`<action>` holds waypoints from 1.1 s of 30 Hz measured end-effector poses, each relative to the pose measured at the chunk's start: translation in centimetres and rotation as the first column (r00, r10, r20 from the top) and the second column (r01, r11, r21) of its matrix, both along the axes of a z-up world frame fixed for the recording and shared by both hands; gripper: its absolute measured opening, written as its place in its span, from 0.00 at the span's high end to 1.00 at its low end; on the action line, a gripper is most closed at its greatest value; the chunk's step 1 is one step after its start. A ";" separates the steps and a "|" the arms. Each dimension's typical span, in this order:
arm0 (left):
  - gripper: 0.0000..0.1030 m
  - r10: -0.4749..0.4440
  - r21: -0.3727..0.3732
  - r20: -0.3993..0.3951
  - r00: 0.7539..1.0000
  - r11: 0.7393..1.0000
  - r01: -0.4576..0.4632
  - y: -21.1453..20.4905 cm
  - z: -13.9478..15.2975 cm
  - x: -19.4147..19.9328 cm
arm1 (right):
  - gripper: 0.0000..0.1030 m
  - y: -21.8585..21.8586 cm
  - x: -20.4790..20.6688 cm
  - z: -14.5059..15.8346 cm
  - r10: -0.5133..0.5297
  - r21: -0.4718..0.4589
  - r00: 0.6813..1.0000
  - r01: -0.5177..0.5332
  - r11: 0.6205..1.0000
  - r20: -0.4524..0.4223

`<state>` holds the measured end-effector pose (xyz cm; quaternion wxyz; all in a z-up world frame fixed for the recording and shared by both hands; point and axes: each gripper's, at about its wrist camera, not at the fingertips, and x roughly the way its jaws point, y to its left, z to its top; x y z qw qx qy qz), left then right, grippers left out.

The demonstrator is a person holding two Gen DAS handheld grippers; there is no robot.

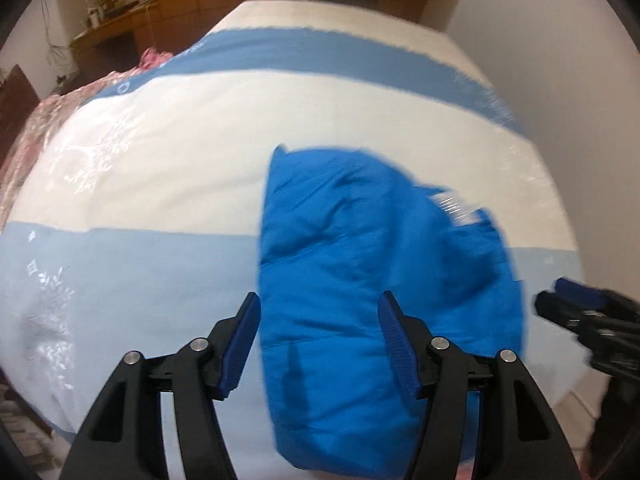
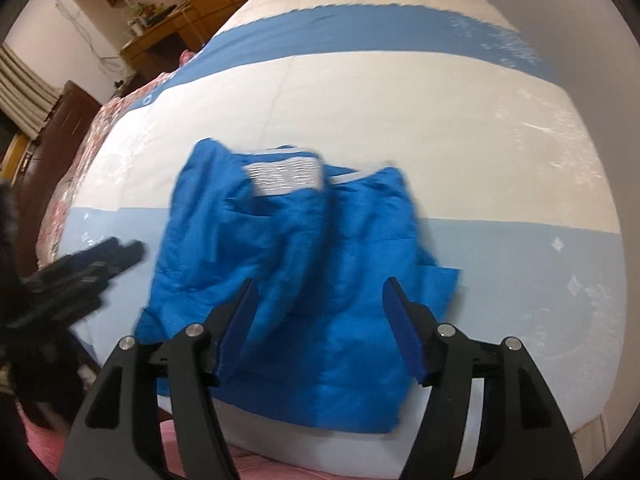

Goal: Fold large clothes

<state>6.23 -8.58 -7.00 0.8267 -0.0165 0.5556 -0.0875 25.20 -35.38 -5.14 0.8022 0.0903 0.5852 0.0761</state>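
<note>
Jacket (image 1: 360, 280) is lying bunched on the bed (image 1: 140, 184), near its front edge. Left tongs (image 1: 318, 340) and right tongs (image 2: 320, 324) are hovering above it, both spread apart, gripping nothing.

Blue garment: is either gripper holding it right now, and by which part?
Nothing is held. The left gripper and right gripper are both open above the blue garment, which lies bunched on the bed cover.

Both wrist views look down-forward, close over bed (image 1: 160, 184); shared: blue garment (image 1: 360, 280), striped cover.
</note>
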 end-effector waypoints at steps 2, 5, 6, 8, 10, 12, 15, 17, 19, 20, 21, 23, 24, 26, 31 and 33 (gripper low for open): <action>0.43 -0.001 0.018 -0.005 1.000 1.000 0.001 -0.1 -0.9 0.2 | 0.35 0.8 0.7 -0.6 -0.001 0.023 0.999 0.002 1.000 -0.033; 0.43 -0.001 -0.006 -0.013 1.000 1.000 0.001 0.1 -1.4 0.3 | 0.35 1.3 1.7 -2.3 -0.019 0.032 0.995 0.022 0.999 -0.094; 0.43 0.000 -0.010 -0.015 1.000 1.000 0.000 0.2 -1.4 0.4 | 0.35 1.5 2.0 -2.9 -0.022 0.034 0.993 0.026 0.999 -0.116; 0.43 -0.002 -0.015 -0.013 1.000 1.000 0.002 0.4 -1.6 0.8 | 0.35 2.0 2.4 -3.8 -0.018 0.046 0.990 0.025 0.999 -0.142; 0.43 -0.009 -0.020 -0.015 1.000 1.000 0.009 0.5 -1.6 1.0 | 0.48 2.4 2.6 -4.8 -0.021 0.048 0.985 0.029 0.998 -0.169; 0.43 -0.012 -0.027 -0.018 1.000 1.000 0.011 0.6 -1.8 1.2 | 0.61 2.8 2.7 -5.3 -0.012 0.062 0.984 0.023 0.998 -0.180; 0.43 -0.021 -0.028 -0.027 0.999 0.999 0.021 0.6 -2.2 1.5 | 0.78 3.2 2.7 -4.9 0.012 0.066 0.989 -0.003 0.998 -0.147; 0.43 -0.022 -0.036 -0.034 0.999 0.999 0.021 0.7 -2.3 1.6 | 0.86 3.0 2.7 -4.3 0.024 0.085 0.992 -0.014 0.996 -0.120; 0.43 -0.025 -0.043 -0.033 0.999 0.999 0.024 0.9 -2.2 1.7 | 0.90 2.8 2.4 -3.5 0.030 0.096 0.995 -0.021 0.995 -0.092; 0.43 -0.027 -0.047 -0.030 0.999 0.999 0.026 1.0 -1.9 1.7 | 0.90 2.5 2.1 -2.8 0.034 0.096 0.997 -0.027 0.995 -0.073; 0.43 -0.031 -0.053 -0.024 0.999 0.998 0.030 1.2 -1.7 1.7 | 0.91 2.1 1.7 -2.3 0.032 0.100 0.997 -0.026 0.995 -0.064; 0.43 -0.042 -0.065 -0.009 0.999 0.997 0.042 1.2 -0.9 1.6 | 0.92 0.9 1.0 -1.1 0.016 0.126 0.999 -0.010 0.992 -0.045; 0.43 -0.048 -0.073 -0.003 0.999 0.996 0.048 1.2 -0.6 1.6 | 0.92 0.3 0.8 -0.6 0.009 0.133 0.999 -0.004 0.991 -0.038; 0.43 -0.063 -0.090 0.005 0.998 0.994 0.063 0.9 0.0 1.4 | 0.92 -1.4 -0.1 0.9 -0.013 0.130 1.000 0.015 0.991 -0.010; 0.43 -0.134 -0.116 0.021 0.991 0.984 0.135 -1.4 0.8 0.8 | 0.92 -5.6 -2.0 2.3 -0.073 0.113 0.997 0.072 0.991 0.006; 0.43 -0.164 -0.110 0.015 0.986 0.980 0.165 -2.7 0.2 0.7 | 0.92 -7.1 -2.3 1.2 -0.103 0.102 0.995 0.104 0.989 -0.020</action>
